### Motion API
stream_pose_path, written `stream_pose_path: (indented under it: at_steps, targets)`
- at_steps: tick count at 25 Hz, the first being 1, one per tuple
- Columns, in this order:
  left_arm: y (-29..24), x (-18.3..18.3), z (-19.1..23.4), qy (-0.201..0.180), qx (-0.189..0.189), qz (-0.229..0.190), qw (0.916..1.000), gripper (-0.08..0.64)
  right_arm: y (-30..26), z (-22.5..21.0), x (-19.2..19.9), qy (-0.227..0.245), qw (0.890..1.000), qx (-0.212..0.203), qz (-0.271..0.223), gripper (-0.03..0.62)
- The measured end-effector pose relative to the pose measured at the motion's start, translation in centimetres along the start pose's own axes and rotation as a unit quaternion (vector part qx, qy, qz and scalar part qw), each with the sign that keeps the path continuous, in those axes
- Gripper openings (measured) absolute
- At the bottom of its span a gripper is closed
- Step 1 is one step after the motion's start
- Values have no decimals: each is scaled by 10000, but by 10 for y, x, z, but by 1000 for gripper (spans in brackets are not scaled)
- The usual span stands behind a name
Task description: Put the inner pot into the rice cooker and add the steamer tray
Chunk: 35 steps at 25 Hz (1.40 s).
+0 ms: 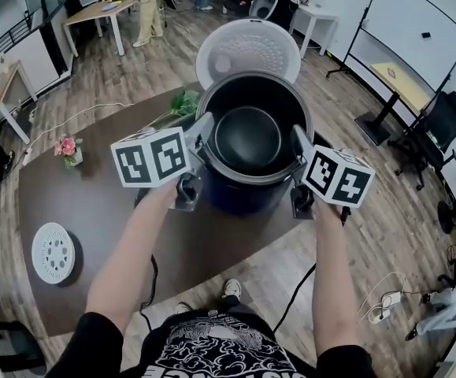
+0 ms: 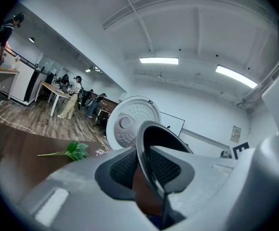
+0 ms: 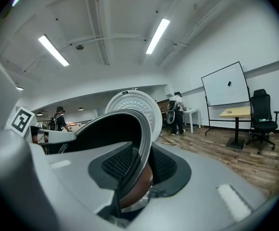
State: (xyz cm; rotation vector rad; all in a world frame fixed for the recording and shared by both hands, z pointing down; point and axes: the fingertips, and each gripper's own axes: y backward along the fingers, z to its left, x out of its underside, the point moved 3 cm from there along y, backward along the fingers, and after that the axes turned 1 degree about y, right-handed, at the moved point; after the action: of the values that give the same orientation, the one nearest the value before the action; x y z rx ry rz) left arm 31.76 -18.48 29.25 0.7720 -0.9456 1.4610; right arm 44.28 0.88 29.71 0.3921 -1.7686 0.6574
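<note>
Wood-plank flooring [image 1: 133,69] runs through an open office, with desks along the top of the head view, a whiteboard [image 1: 417,30] at the upper right and an office chair [image 1: 440,120] at the right edge. Across the middle lies a dark brown table [image 1: 94,203]. A dark rice cooker [image 1: 239,199] stands on it just above centre, its white lid [image 1: 247,50] tipped open behind it with the perforated inner face showing. The black inner pot [image 1: 247,136] sits directly over the cooker's body, mouth up and level. Whether it is fully seated cannot be told. The left gripper [image 1: 204,128] is clenched on the pot's rim at its left side. In the left gripper view both ribbed pads [image 2: 125,170] press against the thin rim [image 2: 151,129]. The right gripper [image 1: 297,138] grasps the opposite side of the rim the same way, and in the right gripper view its pads [image 3: 117,162] are clamped on the pot wall [image 3: 115,129]. A round white steamer tray [image 1: 53,252] lies flat on the table at the lower left, well apart from the cooker. Near the table's left edge stands a small pot of pink flowers [image 1: 68,150]. A green leafy sprig [image 1: 182,103] lies just left of the cooker.
</note>
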Motion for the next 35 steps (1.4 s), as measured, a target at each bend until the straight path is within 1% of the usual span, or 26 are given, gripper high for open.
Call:
stream_pose_path:
  at_steps: [7,15,21,27,31,35]
  targets:
    - [-15,20,10,110,-278,190,9994,86,-20,-17,19,-115,9993,-167,304,100]
    - [-28,39,28,240,-530,358,9977,86,-41,-27,37,-97,9981,-178,574,98]
    - [-37,58,39,260,-704,546,9957,86,-52,-33,54,-52,9965,-169,815,101]
    - [-40,72,49,230,-826,718,9937,89,-60,-34,68,35,9949,-164,997,106]
    - [-42,79,52,130,-907,830,9923,94,-63,-36,73,110,9939,-107,1092,107]
    - [-42,84,54,21,-978,947,9907,95,-64,-36,74,196,9939,-80,1086,115]
